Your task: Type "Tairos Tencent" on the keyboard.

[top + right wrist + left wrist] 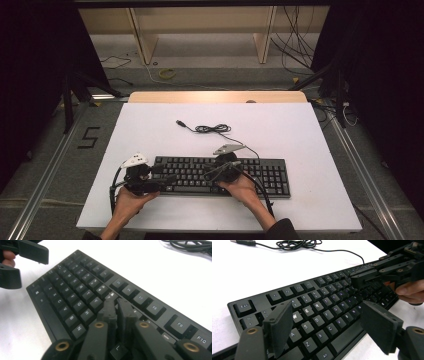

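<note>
On the white counter [310, 150] lies a black keyboard [260, 170], its cable [212, 128] coiled behind it. Over the keyboard's left end, the left gripper [325, 325] hovers with jaws spread wide. At mid-keyboard, the right gripper [117, 306] points down, jaws nearly pressed together over the keys.

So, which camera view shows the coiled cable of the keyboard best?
The high view: there the whole cable lies on the white table, from its plug to the keyboard. The left gripper view gives the plug and coil at the top edge, partly cropped. The right gripper view catches a few loops in its top right corner.
</note>
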A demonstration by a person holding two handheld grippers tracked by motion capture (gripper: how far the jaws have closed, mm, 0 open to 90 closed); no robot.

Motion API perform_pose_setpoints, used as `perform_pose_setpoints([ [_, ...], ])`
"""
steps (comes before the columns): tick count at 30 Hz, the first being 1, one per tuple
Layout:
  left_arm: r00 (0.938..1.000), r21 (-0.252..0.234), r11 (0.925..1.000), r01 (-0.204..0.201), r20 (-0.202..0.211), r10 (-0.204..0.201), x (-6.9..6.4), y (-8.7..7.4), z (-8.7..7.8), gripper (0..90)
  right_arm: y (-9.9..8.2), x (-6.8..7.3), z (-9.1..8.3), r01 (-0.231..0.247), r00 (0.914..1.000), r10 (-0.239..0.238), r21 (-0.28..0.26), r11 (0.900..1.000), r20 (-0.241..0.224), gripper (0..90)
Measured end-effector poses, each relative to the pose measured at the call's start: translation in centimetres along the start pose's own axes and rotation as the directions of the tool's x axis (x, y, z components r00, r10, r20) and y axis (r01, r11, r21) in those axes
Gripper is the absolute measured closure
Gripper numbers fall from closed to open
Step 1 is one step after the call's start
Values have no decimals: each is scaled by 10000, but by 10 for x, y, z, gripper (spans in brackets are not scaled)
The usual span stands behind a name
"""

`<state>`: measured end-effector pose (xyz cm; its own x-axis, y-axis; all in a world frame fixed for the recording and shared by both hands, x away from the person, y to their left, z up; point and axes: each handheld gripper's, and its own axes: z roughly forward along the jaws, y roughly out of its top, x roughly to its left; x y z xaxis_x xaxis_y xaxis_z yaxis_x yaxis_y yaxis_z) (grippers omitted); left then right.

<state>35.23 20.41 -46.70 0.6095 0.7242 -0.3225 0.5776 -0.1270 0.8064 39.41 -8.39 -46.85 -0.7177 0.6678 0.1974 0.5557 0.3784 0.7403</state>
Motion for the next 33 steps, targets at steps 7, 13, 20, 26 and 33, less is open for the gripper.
perform_pose_setpoints([
  [7, 10000, 49, 10000, -1, 41, 1, 2, 1, 0, 312, 1, 2, -7, 66, 9996, -71, -198, 9998, -267, 683],
  [13, 9999, 235, 9997, 41, -155, -37, 3, 3, 3, 362, 0, 7, -11, 287, 9982, -301, -277, 9992, -513, 557],
  [20, 9992, 545, 9985, 57, -401, -35, 5, 5, 7, 469, -3, 7, -21, 355, 9978, -390, -650, 9973, -533, 459],
  [26, 9997, 775, 9970, 82, -228, -64, 5, 8, 12, 611, -7, 4, -27, 269, 9987, -304, -798, 9964, -419, 424],
  [33, 9996, 1090, 9938, -213, -164, 232, 2, 13, 26, 759, -9, 3, -32, 245, 9988, -279, -851, 9961, -391, 398],
])
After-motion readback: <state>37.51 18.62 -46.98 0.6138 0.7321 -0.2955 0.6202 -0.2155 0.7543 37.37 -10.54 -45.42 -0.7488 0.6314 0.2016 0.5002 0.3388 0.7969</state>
